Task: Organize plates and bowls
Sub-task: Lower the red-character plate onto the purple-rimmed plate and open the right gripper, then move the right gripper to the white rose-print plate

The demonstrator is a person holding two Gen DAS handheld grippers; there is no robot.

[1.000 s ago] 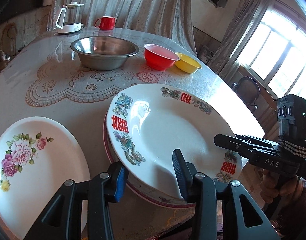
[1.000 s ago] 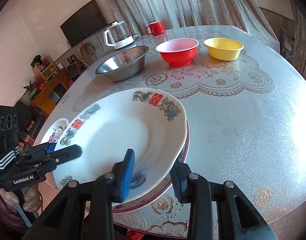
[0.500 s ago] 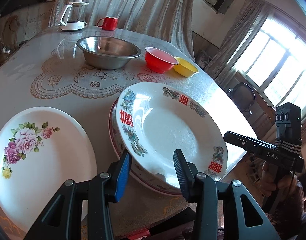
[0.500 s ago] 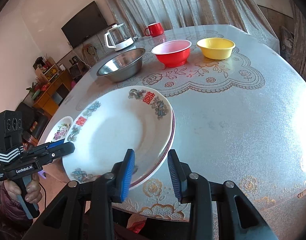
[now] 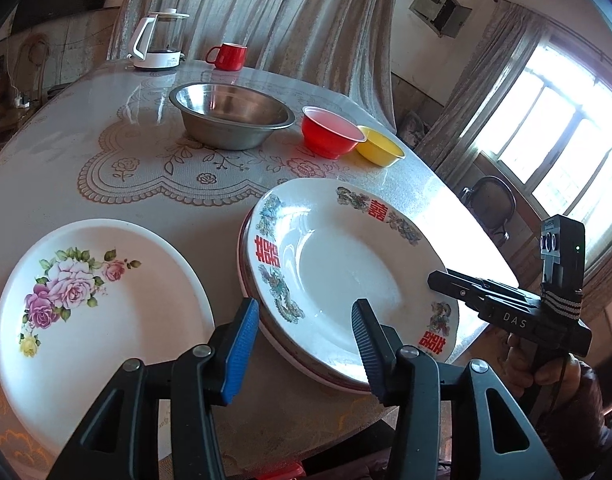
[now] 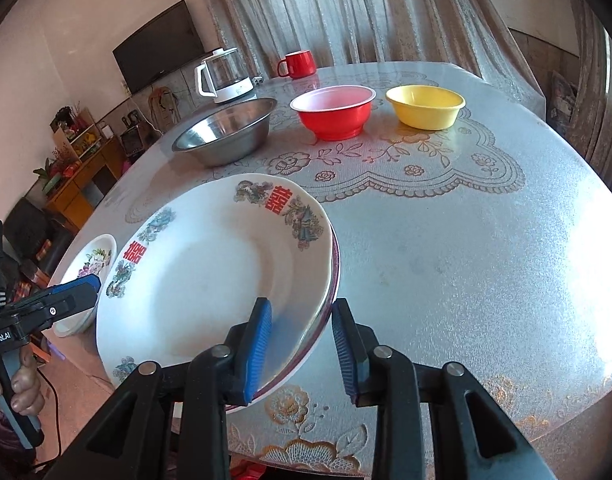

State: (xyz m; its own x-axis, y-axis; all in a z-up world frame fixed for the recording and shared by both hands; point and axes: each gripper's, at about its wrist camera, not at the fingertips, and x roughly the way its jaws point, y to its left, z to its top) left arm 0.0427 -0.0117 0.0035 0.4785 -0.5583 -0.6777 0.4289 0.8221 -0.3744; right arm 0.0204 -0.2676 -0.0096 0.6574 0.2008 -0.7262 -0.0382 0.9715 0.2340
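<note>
Under the dragon plate (image 5: 346, 276), only a red-rimmed sliver of the lower plate (image 6: 333, 280) peeks out at three o'clock; its pattern is hidden. The rose plate (image 5: 86, 304) runs off the frame at seven o'clock. The shelf clutter (image 6: 72, 136) at nine o'clock is too small to read.

glass kettle (image 5: 159, 42), red mug (image 5: 228, 56), television (image 6: 159, 46)

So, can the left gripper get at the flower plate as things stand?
Probably yes. The flower plate lies bare on the table, just beside the left gripper, whose jaws are opening around the stacked plates' rim; nothing blocks the way.
</note>
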